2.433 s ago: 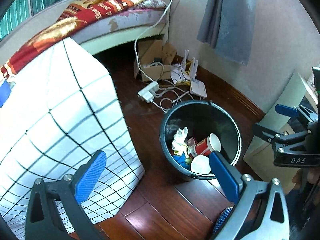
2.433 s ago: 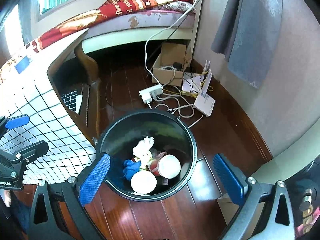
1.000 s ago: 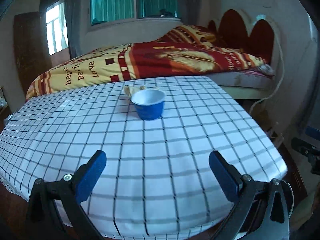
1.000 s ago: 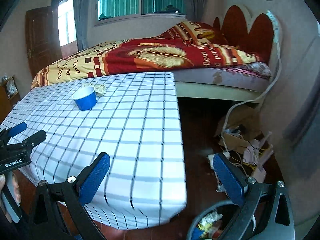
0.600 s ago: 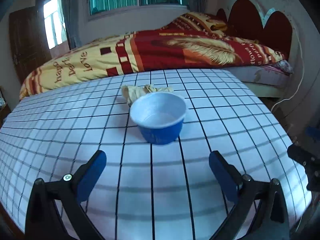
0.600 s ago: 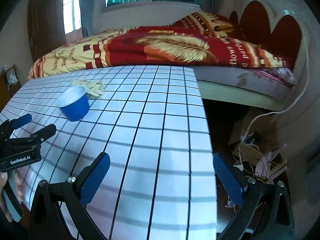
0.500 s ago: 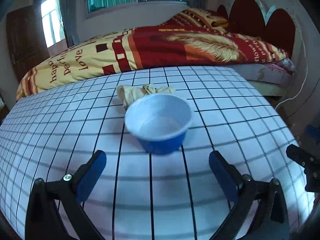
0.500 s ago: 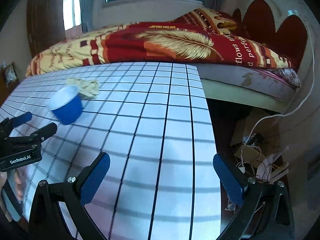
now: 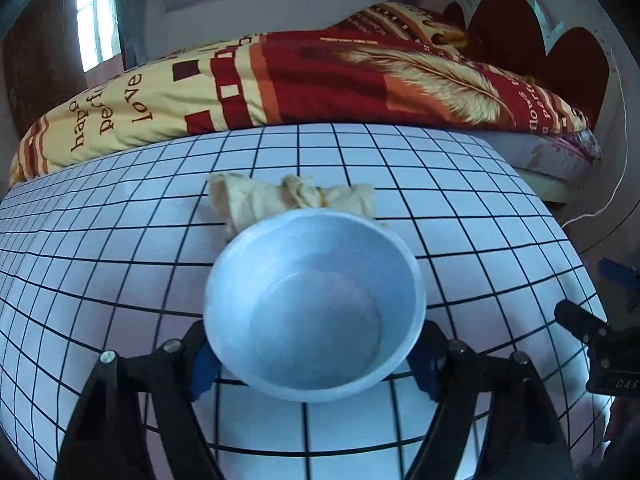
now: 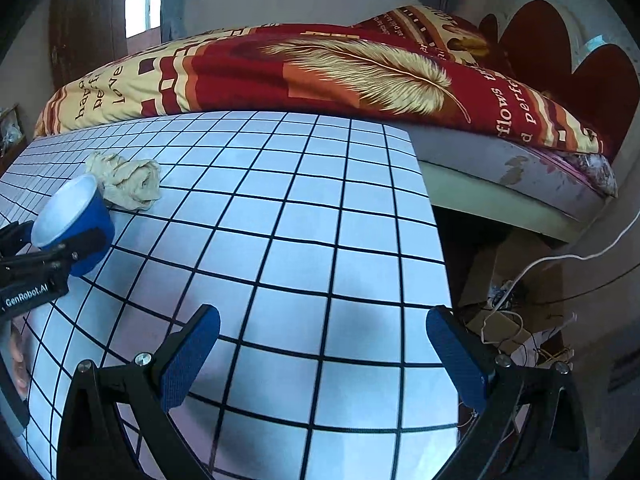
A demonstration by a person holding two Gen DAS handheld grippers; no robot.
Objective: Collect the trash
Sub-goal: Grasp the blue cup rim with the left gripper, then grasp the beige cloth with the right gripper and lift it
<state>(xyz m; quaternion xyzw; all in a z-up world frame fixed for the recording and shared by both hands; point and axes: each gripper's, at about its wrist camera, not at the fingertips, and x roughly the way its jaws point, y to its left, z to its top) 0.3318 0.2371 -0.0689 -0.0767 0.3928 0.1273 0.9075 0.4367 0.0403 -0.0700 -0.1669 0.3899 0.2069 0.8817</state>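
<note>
A blue paper cup with a white, empty inside stands on the checked tablecloth. My left gripper straddles the cup and its jaws are closing, with the blue pads against the cup's sides under the rim. Just behind the cup lies a crumpled beige rag. The right wrist view shows the same cup and rag at far left, one left finger across the cup. My right gripper hangs open above the cloth near the table's right edge, nothing between its fingers.
A bed with a red and yellow quilt runs along the table's far side. The table's right edge drops to a dark floor with a cardboard box and white cables. A person's hand shows at the left edge.
Both grippers have moved forward over the table. The left one has come down around the blue cup and its jaws have narrowed onto it. The right one stays open.
</note>
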